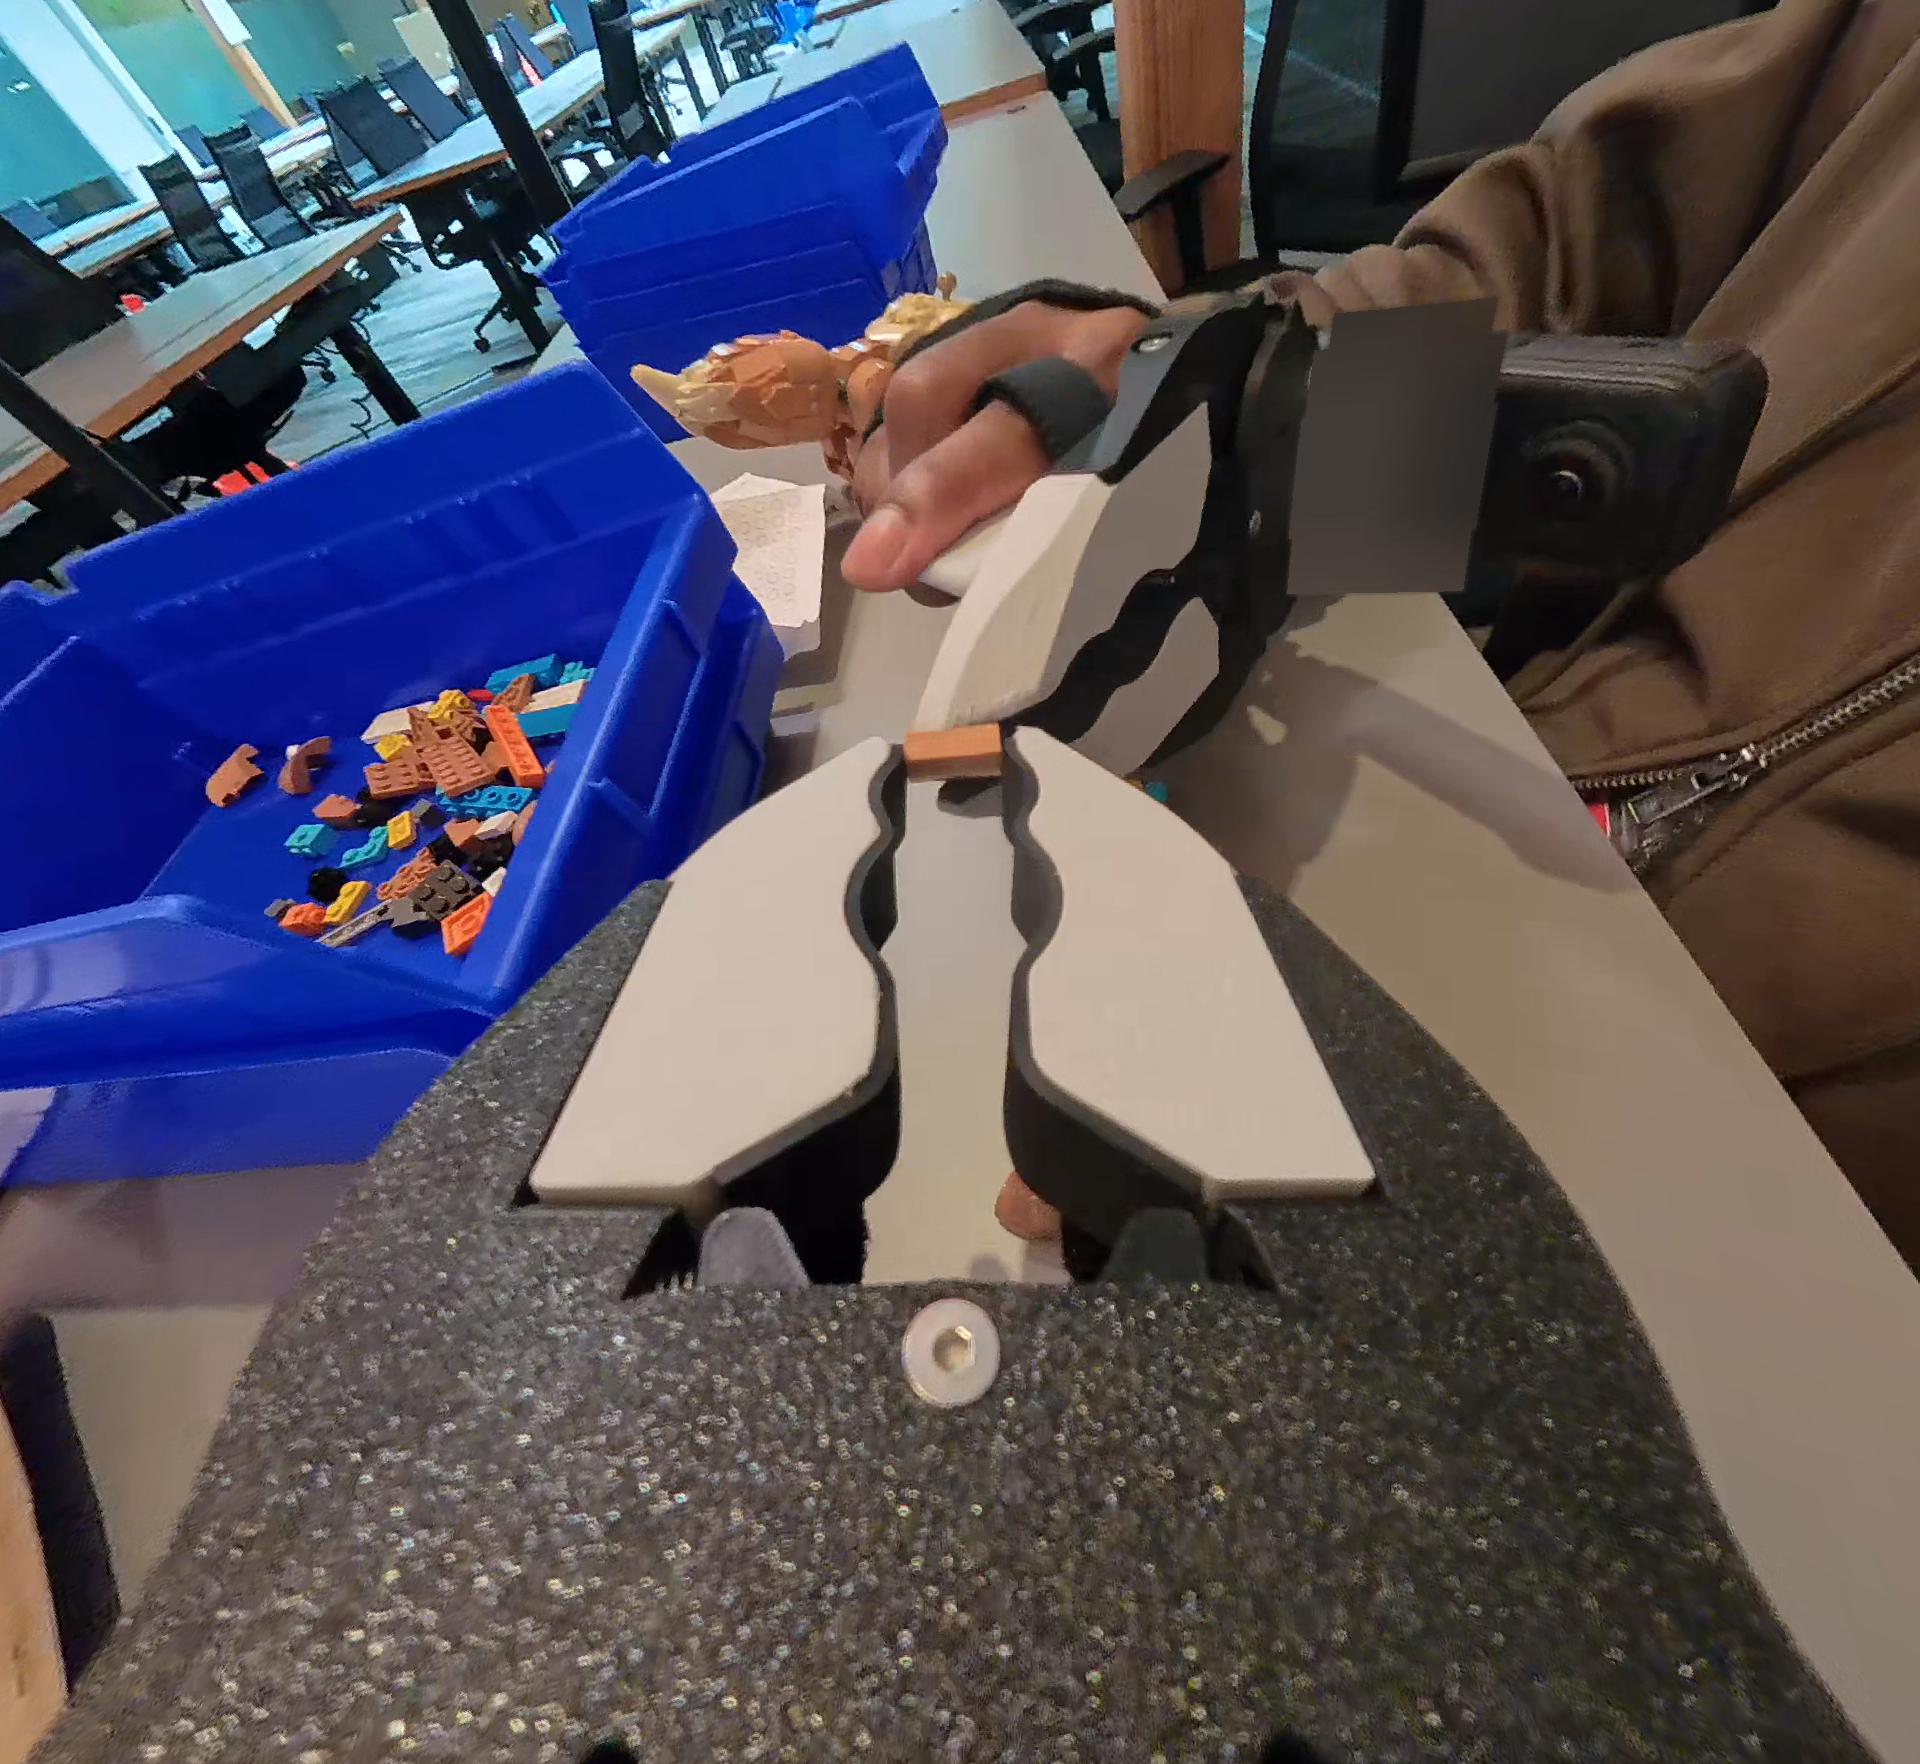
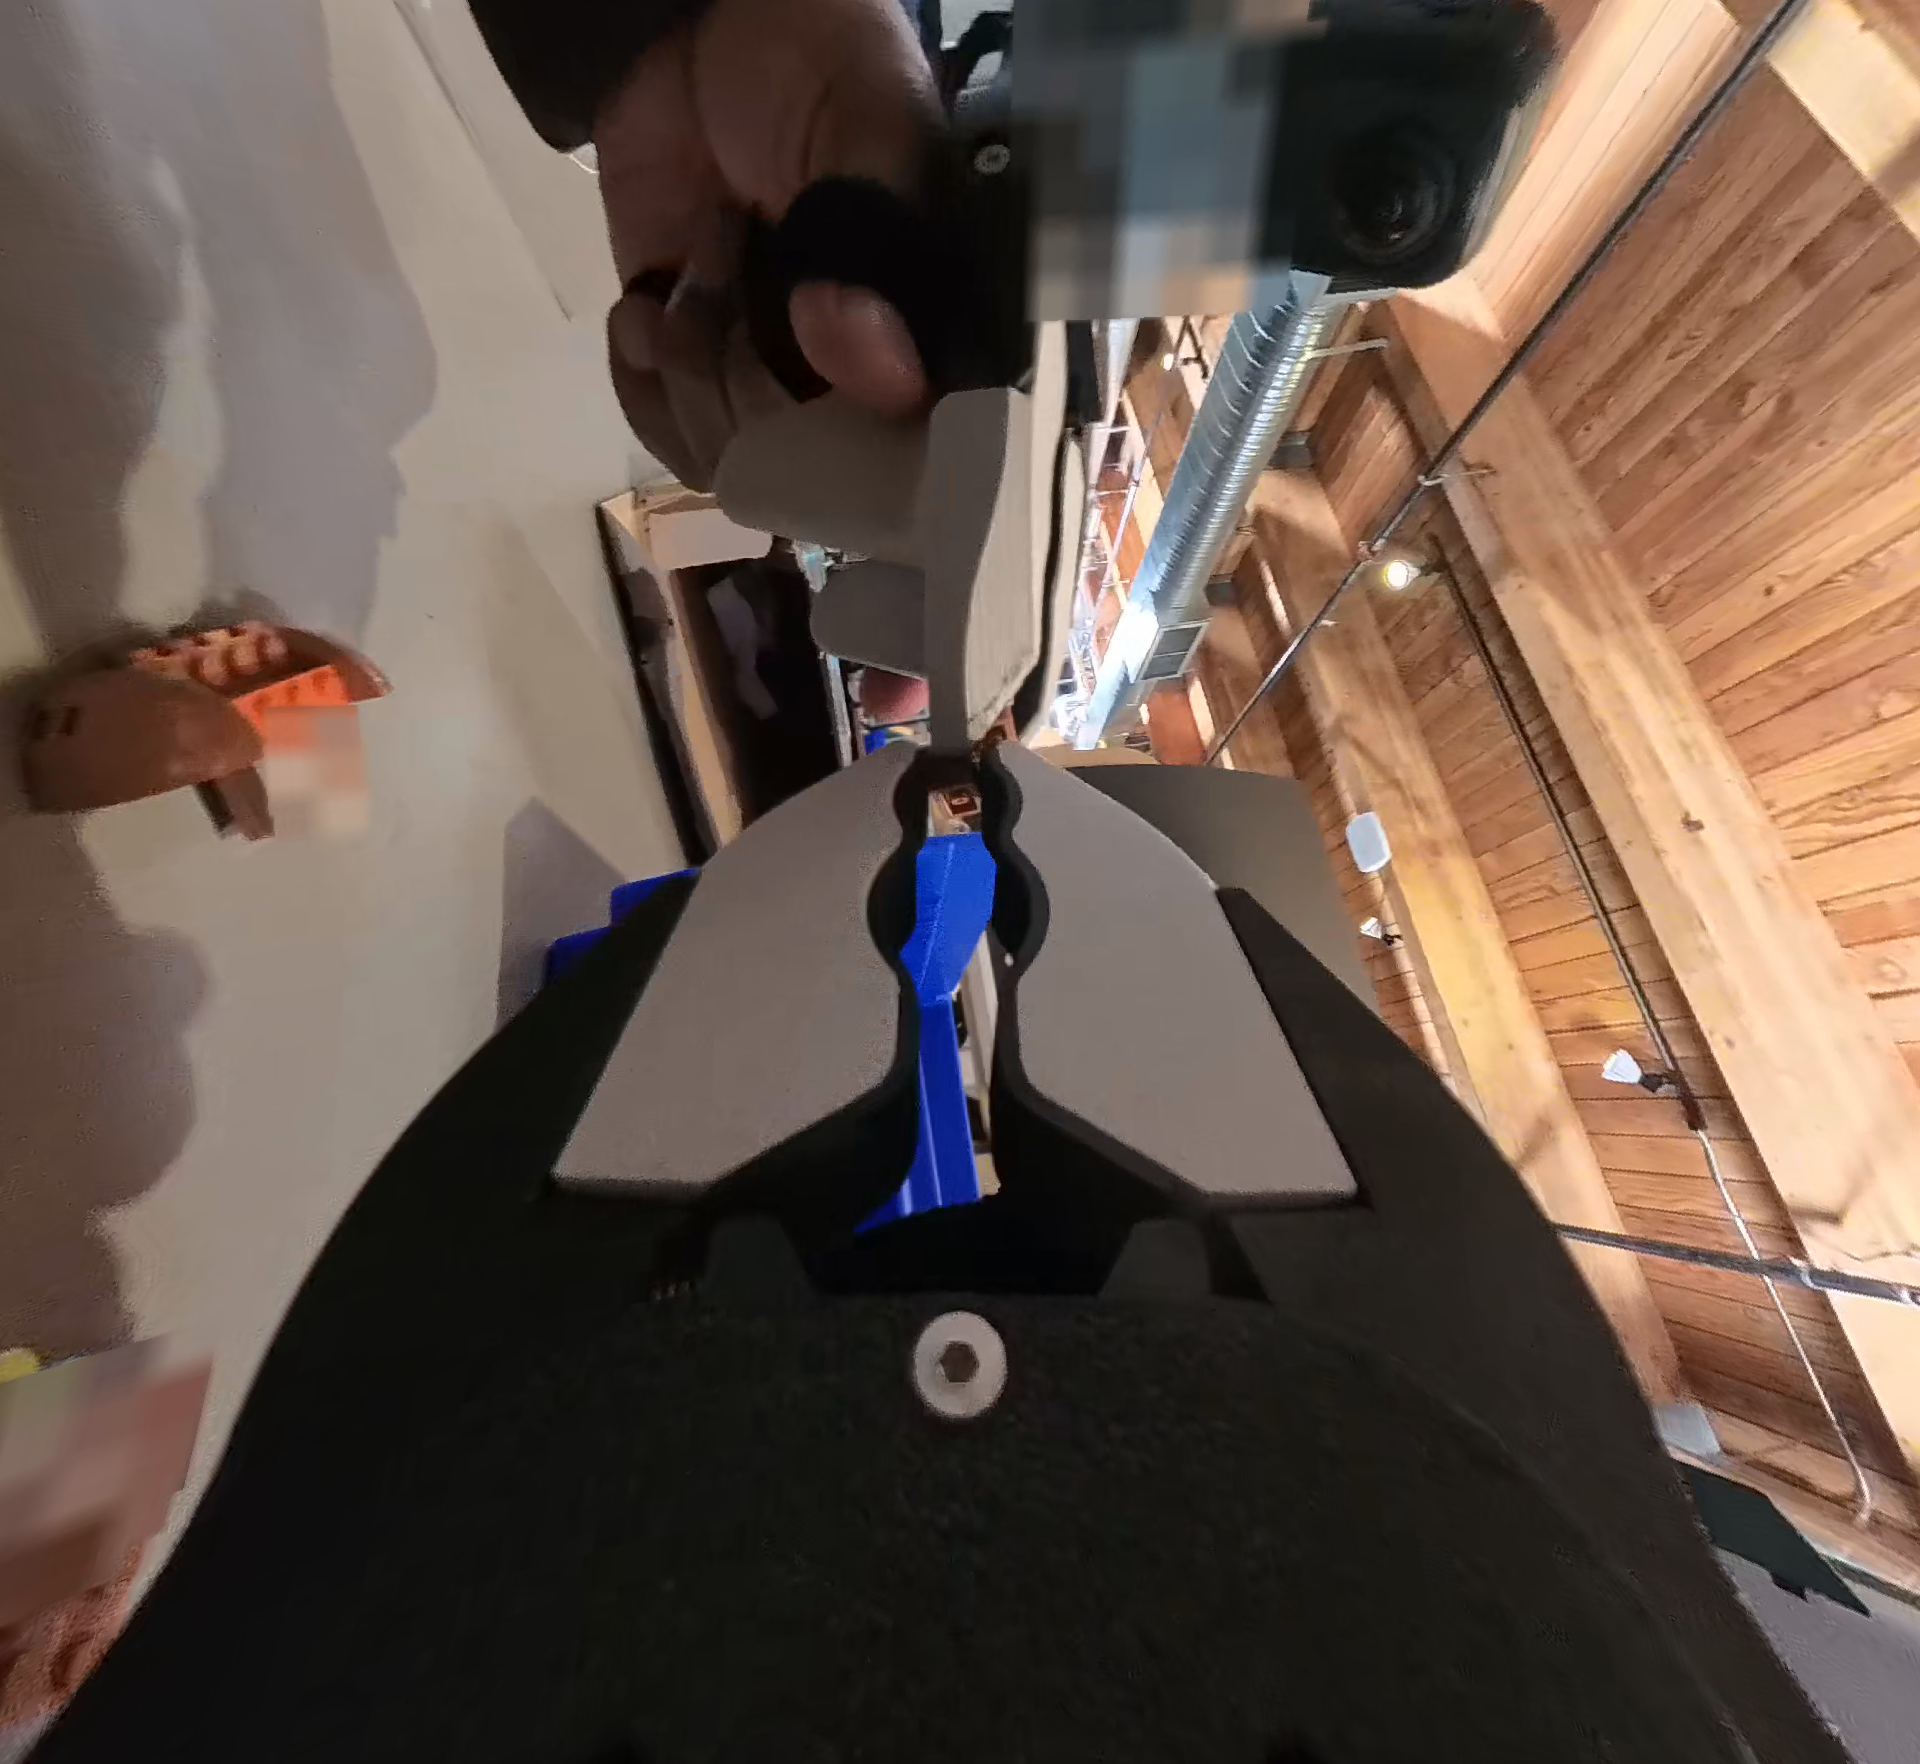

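The left gripper (image 1: 953, 758) is nearly closed, pinching a small brown brick (image 1: 953, 754) at its fingertips above the grey table (image 1: 1455, 883). The right gripper (image 2: 954, 772), approaching from 1 o'clock in the left wrist view, is closed to a narrow gap on a small dark piece (image 2: 958, 795) — its kind cannot be determined. A blue bin (image 1: 644, 634) of loose bricks (image 1: 436, 810) sits at 9 o'clock; no legible writing is visible.

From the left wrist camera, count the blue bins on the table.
At least 2: one blue bin holding loose bricks left of the left gripper, and a nested stack of blue bins behind it, whose count I cannot tell.
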